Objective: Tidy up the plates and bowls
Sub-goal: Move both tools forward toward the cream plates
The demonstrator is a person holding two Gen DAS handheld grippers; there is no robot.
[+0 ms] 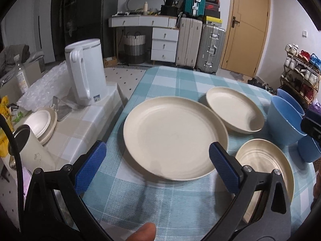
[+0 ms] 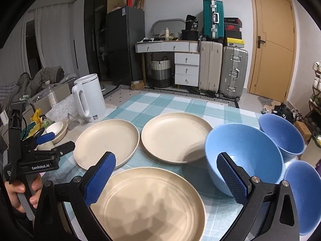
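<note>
Cream plates and blue bowls sat on a table with a blue and white checked cloth point(image 2: 176, 104). Three plates were there. One plate point(image 2: 106, 142) lay on the left side, a second plate point(image 2: 174, 136) lay just beside it toward the middle, and a third plate point(image 2: 148, 202) lay closest to the camera. None of the three was stacked on another.

Three bowls stood on the right side of the table. The big bowl point(image 2: 242, 154) was just beside the second plate. A far bowl point(image 2: 282, 136) stood behind it, and a near bowl point(image 2: 303, 192) stood at the right edge, partly cut off.

The left gripper point(image 1: 157, 152) hung over the near edge of the left plate point(image 1: 174, 138). Its blue pads point(image 1: 91, 166) were spread wide apart and held nothing. A fingertip showed at the bottom of that view.

The right gripper point(image 2: 166, 161) hung over the closest plate. Its pads point(image 2: 232, 177) were spread wide too, and nothing was between them. A hand point(image 2: 20, 192) gripped the handle of the left gripper at the left edge of the right view.

A white kettle point(image 2: 88, 96) stood on a lower side table point(image 1: 80, 124) to the left, well apart from the plates. Some small pale dishes point(image 1: 43, 123) were stacked there as well
</note>
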